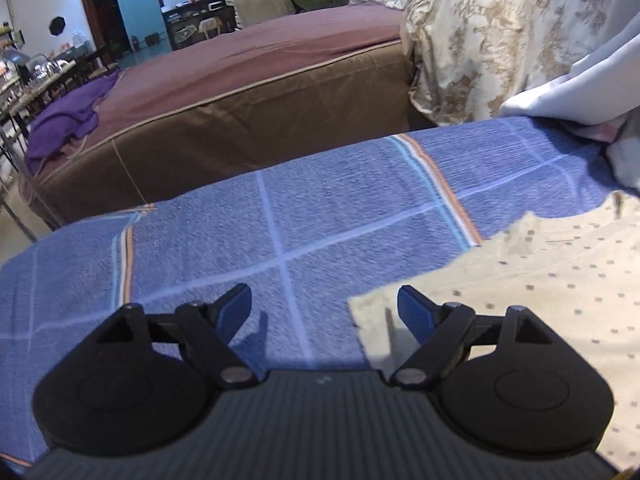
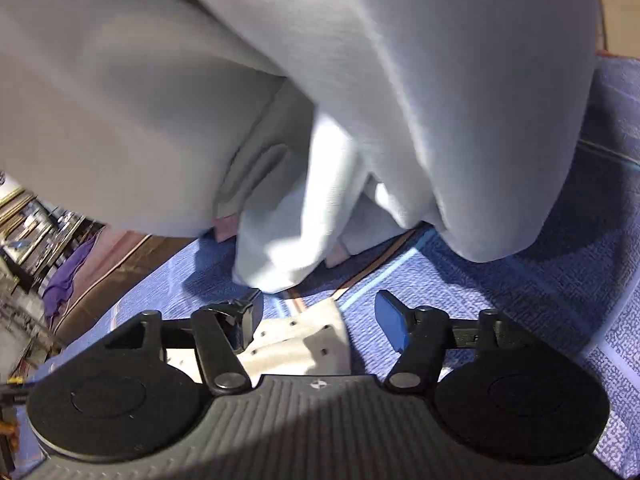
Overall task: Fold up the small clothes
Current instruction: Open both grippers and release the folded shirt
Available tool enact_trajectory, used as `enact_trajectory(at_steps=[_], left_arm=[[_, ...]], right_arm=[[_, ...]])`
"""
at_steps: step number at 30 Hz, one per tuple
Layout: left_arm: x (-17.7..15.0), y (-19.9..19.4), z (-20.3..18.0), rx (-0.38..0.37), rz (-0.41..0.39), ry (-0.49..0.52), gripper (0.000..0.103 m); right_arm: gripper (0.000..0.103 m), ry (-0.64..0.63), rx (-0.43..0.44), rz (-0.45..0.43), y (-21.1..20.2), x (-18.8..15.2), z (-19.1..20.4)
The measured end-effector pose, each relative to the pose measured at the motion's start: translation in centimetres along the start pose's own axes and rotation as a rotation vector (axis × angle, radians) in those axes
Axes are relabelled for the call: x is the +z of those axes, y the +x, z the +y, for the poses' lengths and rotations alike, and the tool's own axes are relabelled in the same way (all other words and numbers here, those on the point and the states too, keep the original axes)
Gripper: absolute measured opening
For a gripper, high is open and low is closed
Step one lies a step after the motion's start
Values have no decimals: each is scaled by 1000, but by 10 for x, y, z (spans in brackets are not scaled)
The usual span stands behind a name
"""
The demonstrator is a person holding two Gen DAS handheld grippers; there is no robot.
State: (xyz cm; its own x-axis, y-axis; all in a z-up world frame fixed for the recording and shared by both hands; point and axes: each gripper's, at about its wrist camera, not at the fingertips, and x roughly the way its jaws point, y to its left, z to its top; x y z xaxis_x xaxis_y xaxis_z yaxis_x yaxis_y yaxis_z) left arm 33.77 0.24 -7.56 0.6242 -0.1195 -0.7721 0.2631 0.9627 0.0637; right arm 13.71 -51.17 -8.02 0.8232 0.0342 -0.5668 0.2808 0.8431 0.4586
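Black gripper housing fills the bottom of both views; no brand or writing can be read on it, only a small round mark on the right one. Beyond lies a blue towel (image 1: 320, 216) with pale check lines and an orange-and-white stripe, spread as the work surface. Behind it stands a bed (image 1: 240, 80) in brown and maroon covers, with a floral quilt (image 1: 500, 40) heaped to one side, a purple cloth (image 1: 68, 116) at its far end, and shelves and a doorway in the room past it. A grey garment (image 2: 320, 100) bulks close over the right view, its folds touching the towel. A cream dotted shirt (image 1: 520, 280) lies flat on the towel. The left gripper (image 1: 324, 312) has its fingers apart, one over the shirt's corner. The right gripper (image 2: 318, 320) is also spread, with a dotted cream piece (image 2: 304, 344) between its fingers.
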Motion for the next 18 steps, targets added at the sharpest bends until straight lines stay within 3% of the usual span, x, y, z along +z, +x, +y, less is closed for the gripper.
enact_trajectory(at_steps=[1,3,6,9,14,18], left_arm=[[-9,-14,-3,-51,-9,-37,80],[-34,-45,-16,-145,-27,-80,80],[-83,-80,-40,-128,-35,-59,73],[-129,-99,-54,-97,15,-18,61],[-169,-107,-64,-45,19,14,42],[-167,-123,-73,-40,-59,-4,42]], right_arm=[[87,-71,30,32,-8,-3,12],[83,-235,46,80,-22,-18,41],[80,-420,79,131,-44,-53,67],[78,-577,-12,133,-64,-87,80],[78,-483,-95,138,-83,-114,51],[78,-387,-102,143,-90,-123,37]])
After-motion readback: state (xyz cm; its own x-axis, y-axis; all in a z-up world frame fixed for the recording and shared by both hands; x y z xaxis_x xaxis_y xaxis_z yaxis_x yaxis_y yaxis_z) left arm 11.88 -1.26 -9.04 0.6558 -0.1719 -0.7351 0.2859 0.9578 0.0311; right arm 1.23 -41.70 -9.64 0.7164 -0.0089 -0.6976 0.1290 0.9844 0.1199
